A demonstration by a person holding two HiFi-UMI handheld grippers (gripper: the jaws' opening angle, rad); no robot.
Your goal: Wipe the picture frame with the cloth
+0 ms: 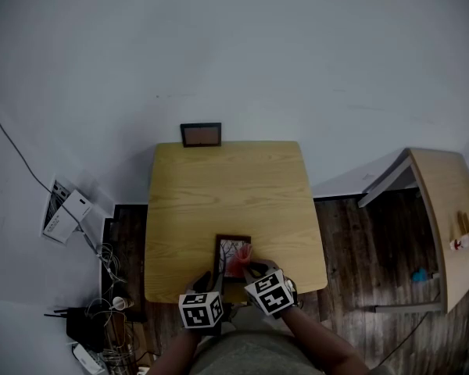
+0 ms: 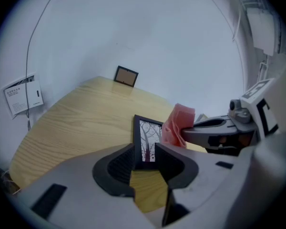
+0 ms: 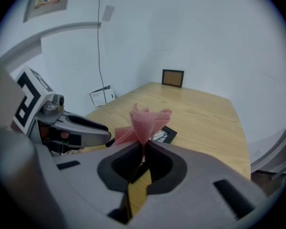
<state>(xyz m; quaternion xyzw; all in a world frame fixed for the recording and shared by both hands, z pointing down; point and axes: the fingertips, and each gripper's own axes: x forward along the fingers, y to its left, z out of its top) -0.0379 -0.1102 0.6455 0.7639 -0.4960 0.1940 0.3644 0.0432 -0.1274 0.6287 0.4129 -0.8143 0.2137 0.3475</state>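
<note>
A dark picture frame with a tree print lies near the front edge of the wooden table. My left gripper is shut on the frame's near end; in the left gripper view the frame sits pinched between both fingers. My right gripper is shut on a bunched pink cloth, which sticks up from its jaws just above the frame's right side. The cloth and the right gripper show to the right in the left gripper view.
A second small frame leans against the wall at the table's far edge. Another light wooden table stands to the right. Cables and a router lie on the dark floor at the left, near a white box.
</note>
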